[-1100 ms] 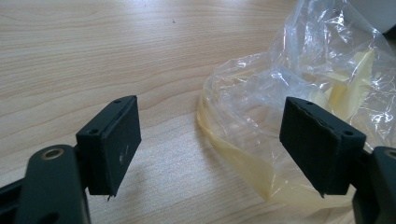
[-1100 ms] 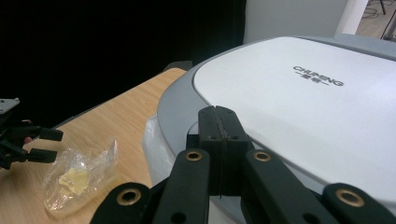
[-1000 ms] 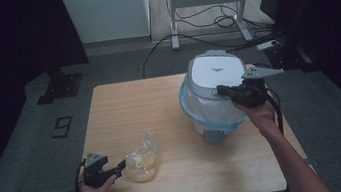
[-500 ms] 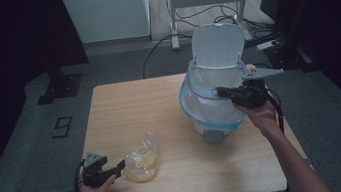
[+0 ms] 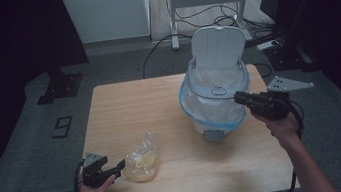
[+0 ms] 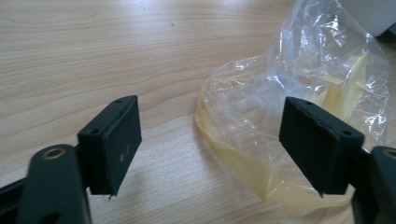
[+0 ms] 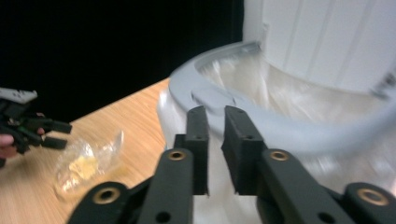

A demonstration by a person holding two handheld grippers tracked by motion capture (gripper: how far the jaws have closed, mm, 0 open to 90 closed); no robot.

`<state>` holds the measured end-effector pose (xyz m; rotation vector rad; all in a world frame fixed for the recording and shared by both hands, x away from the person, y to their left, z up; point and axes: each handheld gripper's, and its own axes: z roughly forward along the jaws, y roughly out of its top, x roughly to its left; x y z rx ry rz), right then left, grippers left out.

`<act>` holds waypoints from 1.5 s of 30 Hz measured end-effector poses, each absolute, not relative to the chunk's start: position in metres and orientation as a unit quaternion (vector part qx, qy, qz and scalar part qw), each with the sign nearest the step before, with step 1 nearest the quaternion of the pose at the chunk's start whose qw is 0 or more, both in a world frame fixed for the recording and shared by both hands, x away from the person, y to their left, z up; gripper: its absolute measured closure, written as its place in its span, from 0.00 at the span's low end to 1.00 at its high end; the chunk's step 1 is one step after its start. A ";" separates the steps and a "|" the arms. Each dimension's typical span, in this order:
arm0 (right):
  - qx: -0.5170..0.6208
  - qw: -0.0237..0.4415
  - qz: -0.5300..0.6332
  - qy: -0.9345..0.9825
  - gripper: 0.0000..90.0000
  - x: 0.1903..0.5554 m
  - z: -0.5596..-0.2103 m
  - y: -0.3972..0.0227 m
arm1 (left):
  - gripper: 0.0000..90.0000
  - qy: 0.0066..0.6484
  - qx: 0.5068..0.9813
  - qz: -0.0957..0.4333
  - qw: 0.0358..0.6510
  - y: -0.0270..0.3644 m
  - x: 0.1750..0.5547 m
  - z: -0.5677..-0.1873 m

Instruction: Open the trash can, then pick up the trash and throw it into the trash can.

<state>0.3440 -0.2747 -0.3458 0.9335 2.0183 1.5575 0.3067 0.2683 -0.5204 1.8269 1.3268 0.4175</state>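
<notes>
A: Right, take the white bin (image 5: 215, 102) as your landmark. It stands on the far right part of the bench (image 5: 124, 102), its lid (image 5: 218, 46) tipped up and back, so the mouth with its clear liner (image 5: 204, 99) is open to you.

B: And my right gripper (image 5: 240, 98)?

A: It sits just at the bin's near right side, level with the grey rim (image 7: 243, 109). Its jaws are drawn nearly together with only a thin gap and nothing between them. I would judge you hold it there because that is where the lid release is, though I cannot make out any button clearly.

B: Where is the bag?

A: The clear plastic bag (image 5: 142, 158), with something pale yellow inside, lies on the bench well to the left of the bin and nearer to you. Your left gripper (image 5: 120, 164) is at the bag's left edge, on the side away from the bin. Its jaws are spread wide and empty; in the left gripper view the bag's crumpled film lies ahead between them, nearer the right one.

B: So why that stance?

A: It looks like a set-up for a pinch on the bag, with the bin opened to receive it. Mind the film: it is thin and slack, so I expect it to sag and slip unless you catch a good fold.
</notes>
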 end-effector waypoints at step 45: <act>0.475 0.227 0.443 0.726 0.41 0.306 -0.527 -0.347 | 0.16 0.507 0.733 0.160 0.424 0.262 0.304 -0.515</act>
